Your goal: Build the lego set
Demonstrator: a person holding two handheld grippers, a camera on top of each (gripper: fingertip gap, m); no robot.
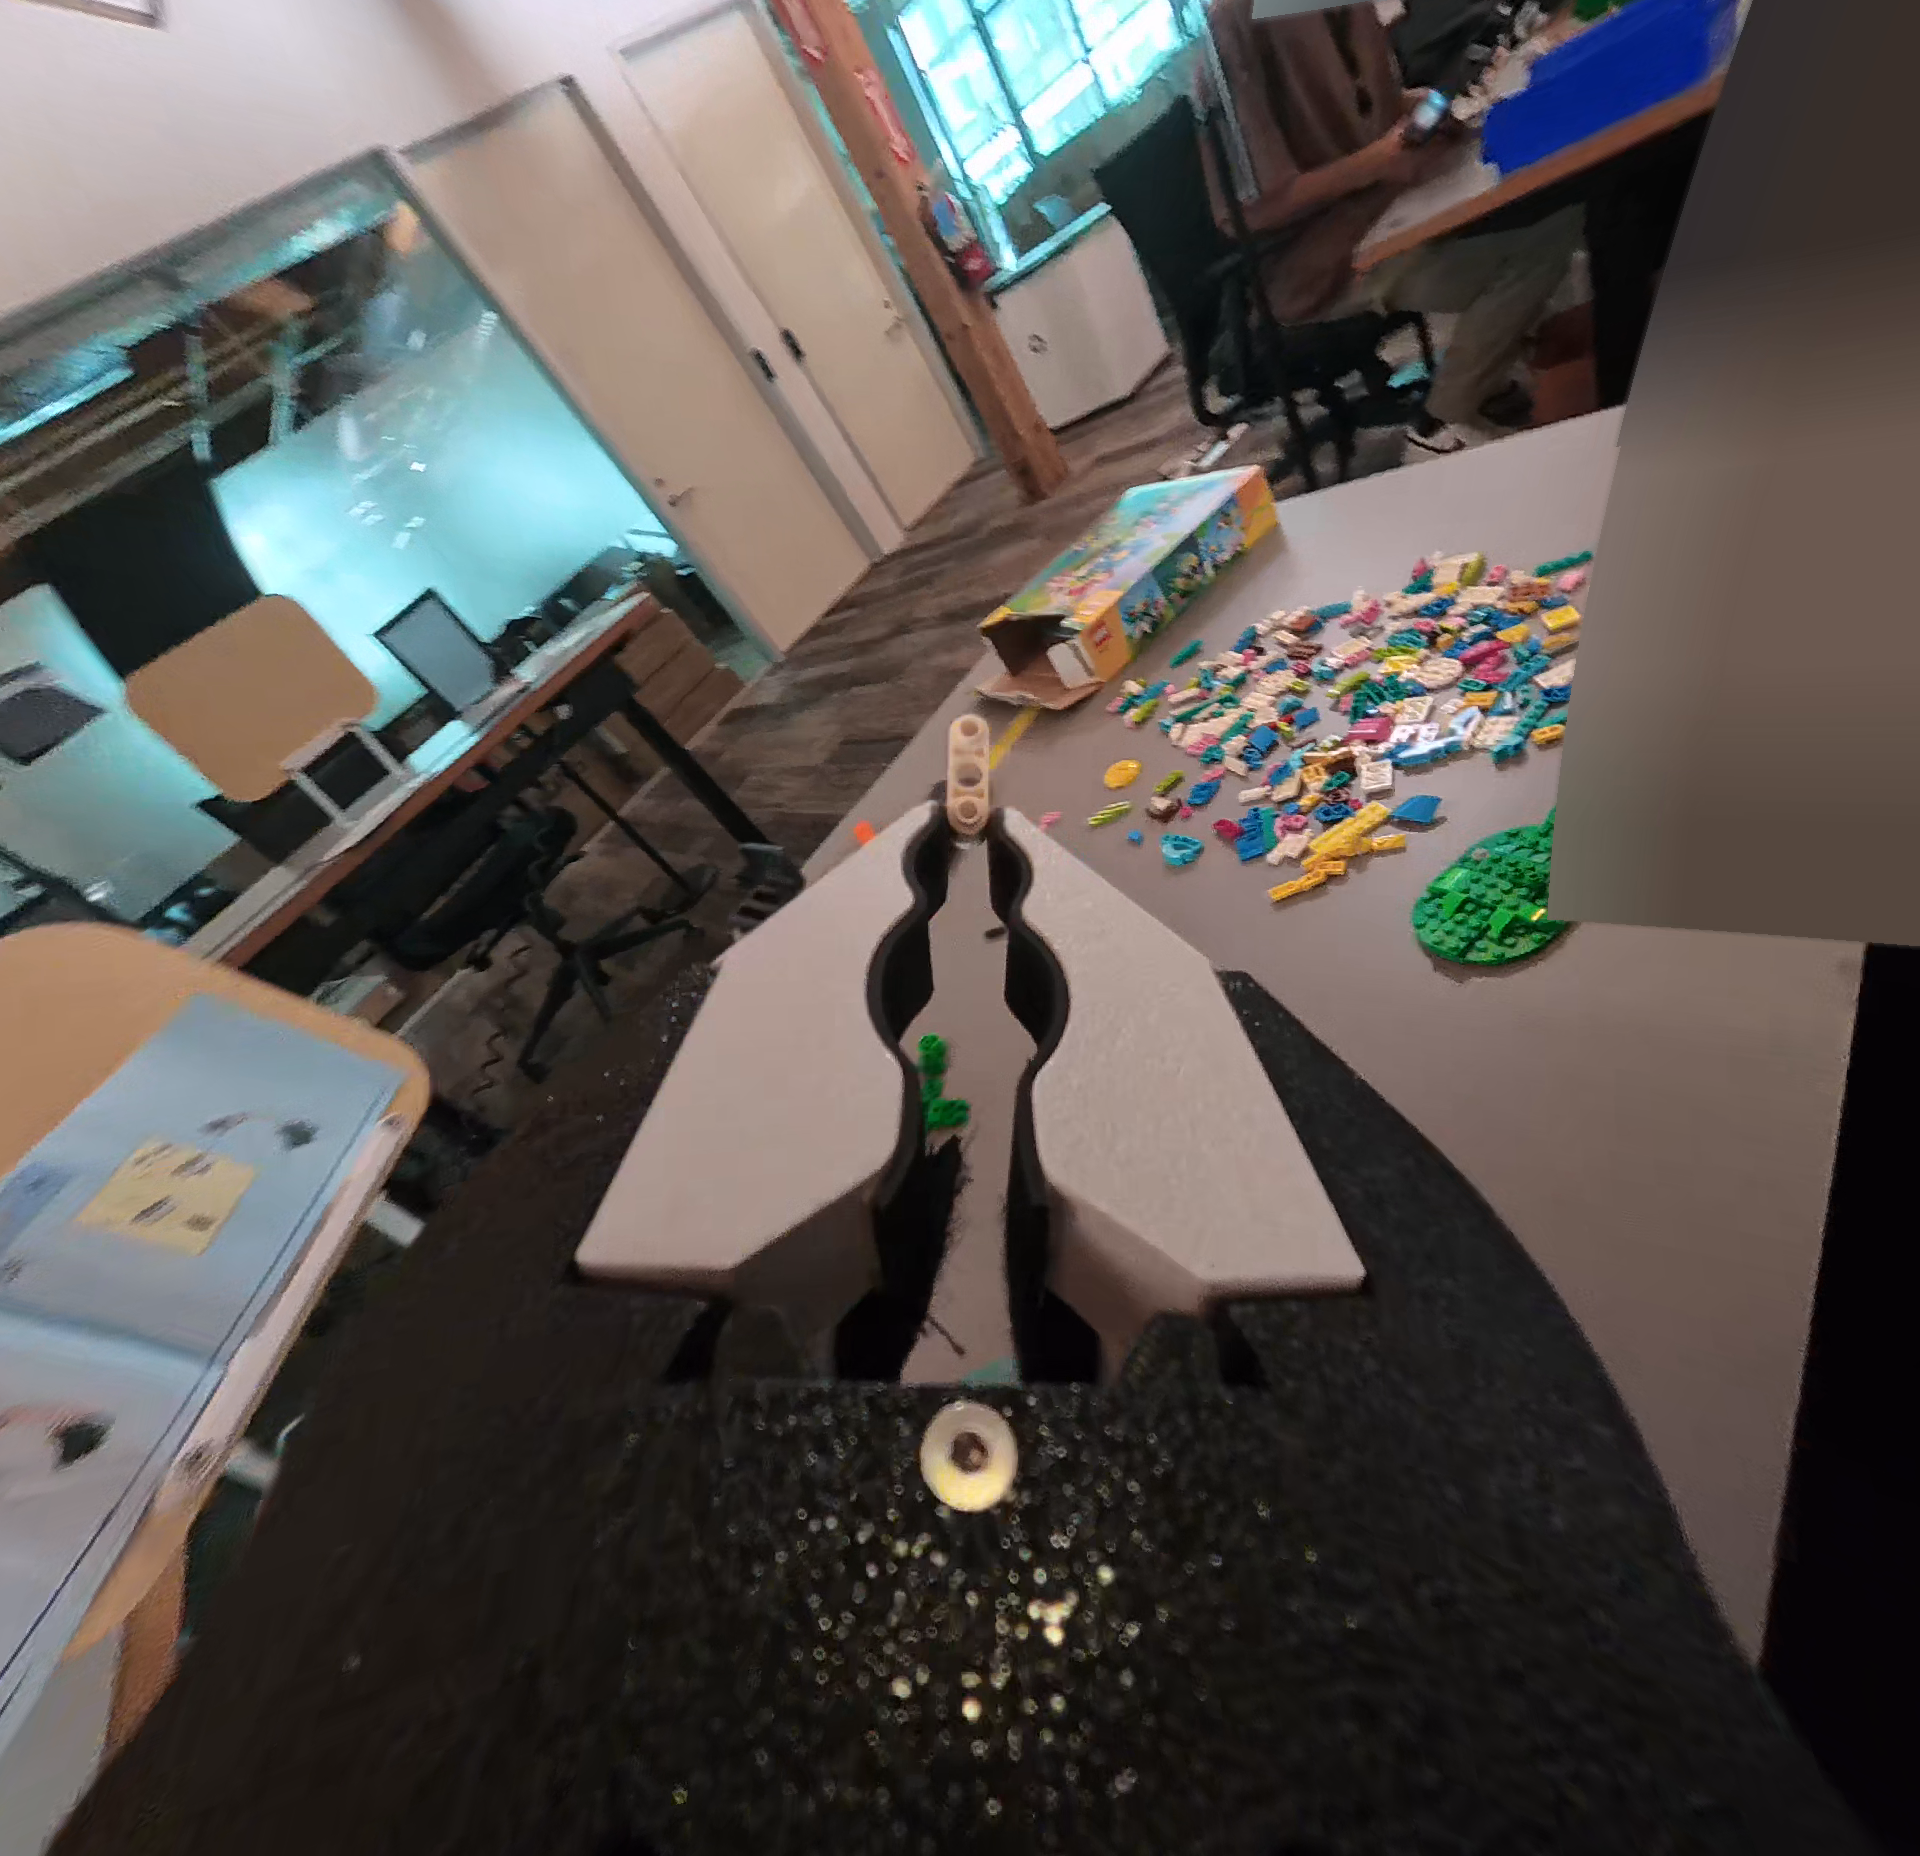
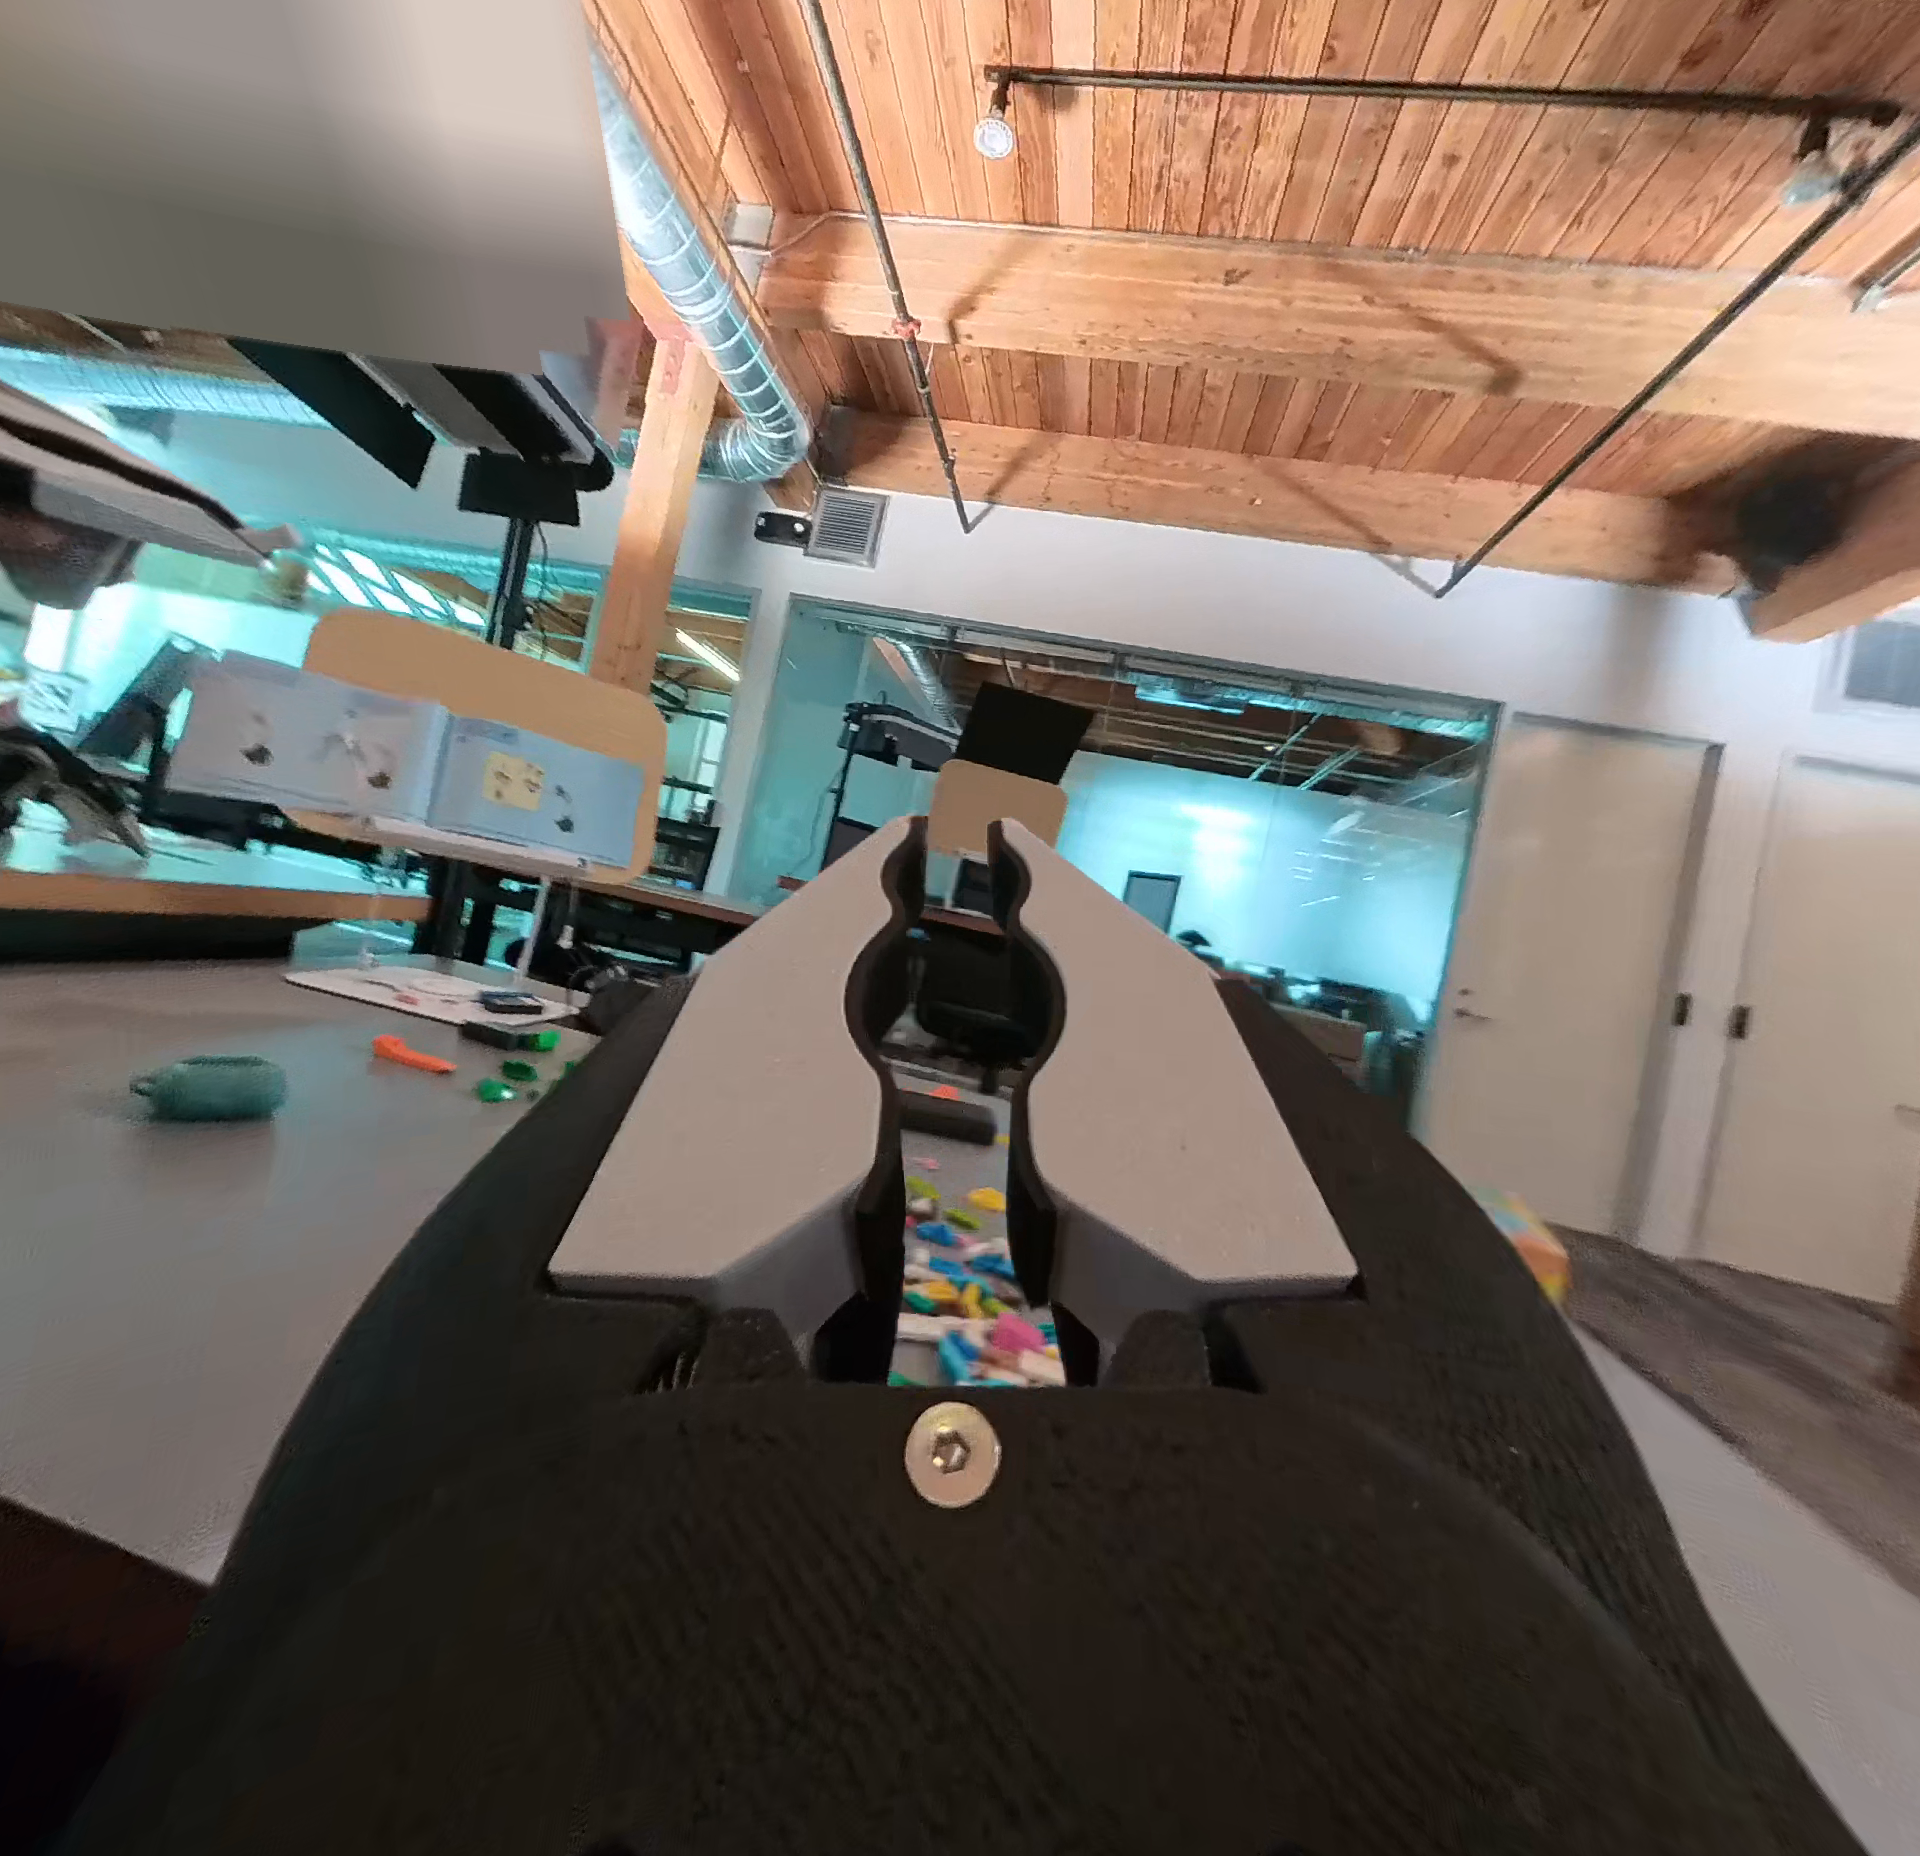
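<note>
In the left wrist view my left gripper [image 1: 967,821] is shut on a small tan Lego beam with holes [image 1: 968,762], which sticks up past the fingertips, held above the grey table [image 1: 1455,1131]. A pile of loose coloured bricks [image 1: 1382,705] lies ahead to the right, with a round green baseplate build [image 1: 1486,902] nearer. A few green pieces [image 1: 940,1079] show between the fingers. In the right wrist view my right gripper [image 2: 956,838] is raised, pointing level across the room, narrowly open and empty. Loose bricks [image 2: 966,1276] show below between its fingers.
The opened Lego box [image 1: 1143,580] lies at the table's far edge. An instruction booklet on a stand [image 1: 177,1183] is at the left, and also shows in the right wrist view [image 2: 416,767]. A teal pouch [image 2: 208,1087], an orange tool [image 2: 410,1053] and green pieces [image 2: 509,1079] lie on the table. There is about 35 cm between the tips of the two grippers. The round green baseplate build [image 1: 1486,902] lies around 25 cm away from my right fingertips.
</note>
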